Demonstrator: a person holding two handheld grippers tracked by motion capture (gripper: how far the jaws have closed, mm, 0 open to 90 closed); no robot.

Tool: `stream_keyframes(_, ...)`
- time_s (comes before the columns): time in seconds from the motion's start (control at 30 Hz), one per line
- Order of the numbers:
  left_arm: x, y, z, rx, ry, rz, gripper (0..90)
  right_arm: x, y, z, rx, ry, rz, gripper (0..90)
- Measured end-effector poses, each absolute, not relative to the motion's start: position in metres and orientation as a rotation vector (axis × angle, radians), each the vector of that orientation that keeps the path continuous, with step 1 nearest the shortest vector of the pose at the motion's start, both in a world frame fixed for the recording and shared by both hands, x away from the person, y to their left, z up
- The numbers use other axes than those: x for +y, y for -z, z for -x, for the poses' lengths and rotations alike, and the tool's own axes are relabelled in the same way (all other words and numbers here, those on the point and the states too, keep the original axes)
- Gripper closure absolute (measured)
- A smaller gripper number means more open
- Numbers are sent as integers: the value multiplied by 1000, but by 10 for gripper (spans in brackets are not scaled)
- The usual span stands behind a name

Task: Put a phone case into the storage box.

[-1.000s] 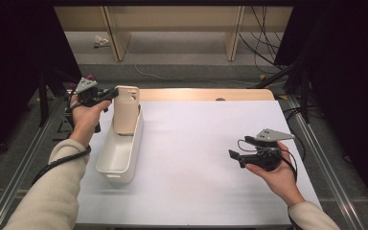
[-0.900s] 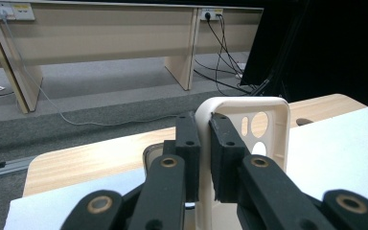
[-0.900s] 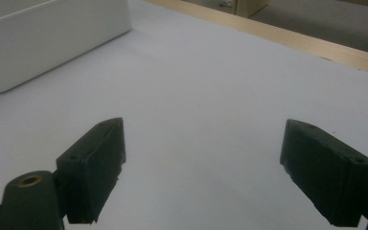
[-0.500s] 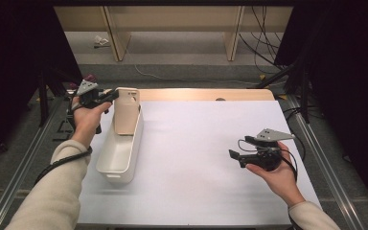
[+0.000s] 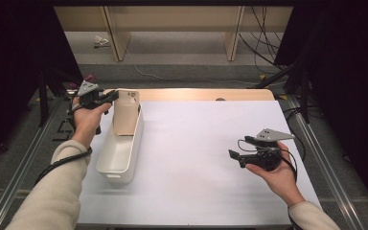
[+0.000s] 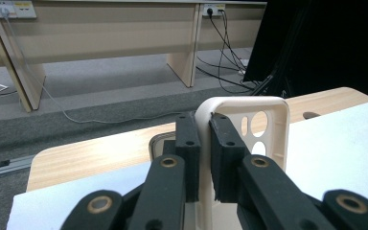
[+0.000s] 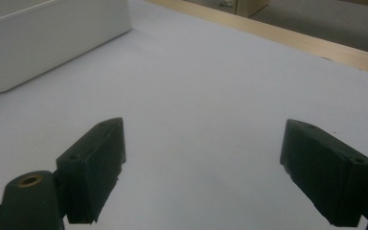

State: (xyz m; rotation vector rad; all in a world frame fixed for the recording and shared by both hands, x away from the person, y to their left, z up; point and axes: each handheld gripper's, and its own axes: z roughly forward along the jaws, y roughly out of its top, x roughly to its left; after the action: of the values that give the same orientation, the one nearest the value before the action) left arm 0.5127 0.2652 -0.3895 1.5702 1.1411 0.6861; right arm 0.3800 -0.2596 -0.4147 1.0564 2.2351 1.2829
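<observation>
A beige phone case (image 5: 126, 114) with camera cut-outs stands nearly upright in the far end of a long white bin (image 5: 137, 137). My left gripper (image 5: 111, 96) is shut on the case's upper edge. In the left gripper view the two black pads pinch the case's rim (image 6: 268, 125) at the left gripper (image 6: 202, 125). My right gripper (image 5: 237, 148) hovers over the white table cover at the right, jaws wide open with nothing between them. From the right gripper view (image 7: 203, 158) the bin (image 7: 52, 38) lies far off at the upper left.
The white table cover (image 5: 196, 143) spreads between the bin and the right hand. A wooden table edge (image 5: 196, 94) runs along the back. Beyond it are floor cables (image 5: 263, 52) and wooden bench legs (image 5: 117, 33). Metal rails flank both sides.
</observation>
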Motion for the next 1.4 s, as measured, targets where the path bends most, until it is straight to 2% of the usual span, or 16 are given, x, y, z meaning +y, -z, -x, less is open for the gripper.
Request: stream_keyframes(1.4, 270, 412, -515, 1191, -658, -1602, 824, -260, 415, -380, 2237, -1279, -1058, 165)
